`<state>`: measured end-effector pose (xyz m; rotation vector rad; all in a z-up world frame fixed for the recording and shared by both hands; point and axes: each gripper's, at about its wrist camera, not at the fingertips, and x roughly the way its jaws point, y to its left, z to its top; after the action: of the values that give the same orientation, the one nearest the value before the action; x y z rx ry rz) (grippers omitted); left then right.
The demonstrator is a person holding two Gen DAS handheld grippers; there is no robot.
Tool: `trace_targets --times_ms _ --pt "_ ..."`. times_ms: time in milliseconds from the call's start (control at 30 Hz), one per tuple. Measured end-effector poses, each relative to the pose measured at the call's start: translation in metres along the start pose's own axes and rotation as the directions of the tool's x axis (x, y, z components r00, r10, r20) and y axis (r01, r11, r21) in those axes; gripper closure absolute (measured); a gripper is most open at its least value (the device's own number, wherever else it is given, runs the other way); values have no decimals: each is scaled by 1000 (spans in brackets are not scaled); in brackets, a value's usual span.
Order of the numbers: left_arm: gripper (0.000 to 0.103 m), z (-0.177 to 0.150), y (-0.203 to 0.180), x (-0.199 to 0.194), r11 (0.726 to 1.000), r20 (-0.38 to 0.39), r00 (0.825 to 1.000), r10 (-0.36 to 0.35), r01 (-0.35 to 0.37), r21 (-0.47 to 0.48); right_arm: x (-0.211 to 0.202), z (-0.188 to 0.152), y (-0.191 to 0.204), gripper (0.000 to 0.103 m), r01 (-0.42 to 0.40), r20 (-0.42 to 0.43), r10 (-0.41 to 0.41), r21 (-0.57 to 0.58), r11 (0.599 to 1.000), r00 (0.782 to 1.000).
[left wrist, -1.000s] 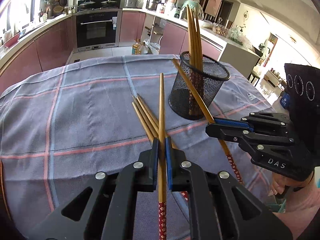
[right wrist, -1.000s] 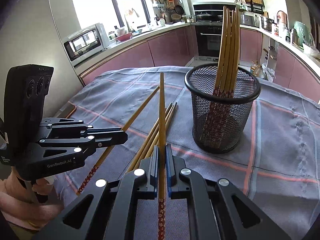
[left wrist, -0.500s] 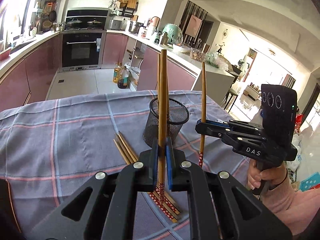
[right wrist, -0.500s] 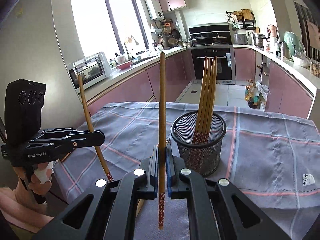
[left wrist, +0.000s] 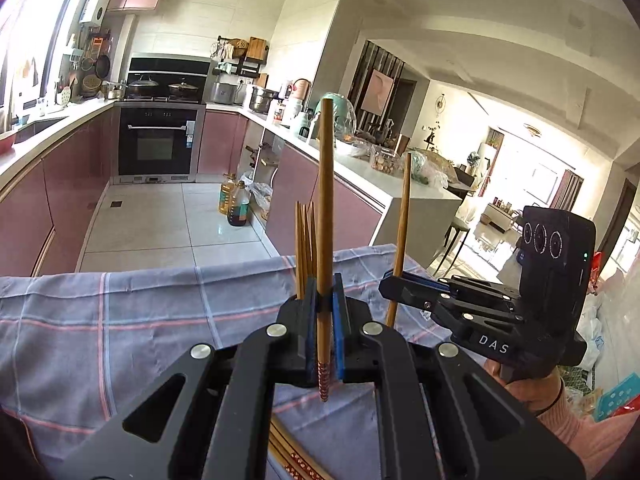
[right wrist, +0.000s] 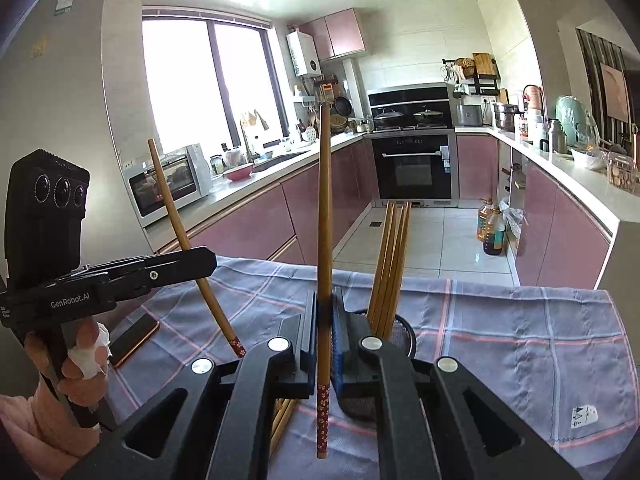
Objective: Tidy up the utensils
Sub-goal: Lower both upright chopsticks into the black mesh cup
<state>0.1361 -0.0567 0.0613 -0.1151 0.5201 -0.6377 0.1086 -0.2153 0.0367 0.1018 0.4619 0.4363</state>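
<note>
A kitchen with pink cabinets, a built-in oven and a bright window surrounds a table covered by a grey-blue checked tablecloth with pink lines.

The left gripper, seen from its own camera, is clamped tight on one wooden chopstick. That chopstick stands nearly upright between the blue pads, its red patterned end hanging just below the jaws. From the right wrist camera the same gripper shows at the left, held by a hand in a pink sleeve, with its chopstick tilted.

The right gripper is likewise closed on a second chopstick, upright, patterned end downward. In the left wrist view it appears at the right, gripping its stick.

A black wire-mesh holder sits on the cloth just behind the right gripper, mostly hidden by it, with a bundle of chopsticks standing inside.

More loose chopsticks lie flat on the cloth beneath the grippers.

A dark phone lies on the tablecloth near the left hand.
</note>
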Motion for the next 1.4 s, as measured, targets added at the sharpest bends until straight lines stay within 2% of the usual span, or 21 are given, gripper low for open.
trace_targets --times_ms 233,400,500,700,1000,1167,1300,1400 --pt "95 29 -8 15 1000 48 999 18 -19 13 6 25 -8 97 22 54 -22 4 1000 998" --pt "95 35 -12 32 998 46 998 51 -52 31 19 31 -16 97 44 65 -45 18 999 997" --pt "95 32 -16 45 996 15 998 66 -67 52 30 29 -19 97 68 58 -69 24 997 996" --pt "95 16 -18 70 992 -81 993 83 -75 98 54 16 -25 97 88 -3 -88 33 996 996" --pt "95 -11 -2 107 992 -220 973 75 -51 112 78 -10 -32 97 85 -151 -77 52 995 985" --pt "95 -10 5 120 993 -235 969 80 -56 108 88 -19 -39 97 94 -212 -77 72 993 974" --pt "95 -9 7 129 991 -247 965 94 -68 112 92 -19 -42 95 107 -224 -85 85 991 971" --pt "85 -12 6 131 990 -242 964 111 -85 115 90 -19 -40 95 112 -214 -91 88 990 973"
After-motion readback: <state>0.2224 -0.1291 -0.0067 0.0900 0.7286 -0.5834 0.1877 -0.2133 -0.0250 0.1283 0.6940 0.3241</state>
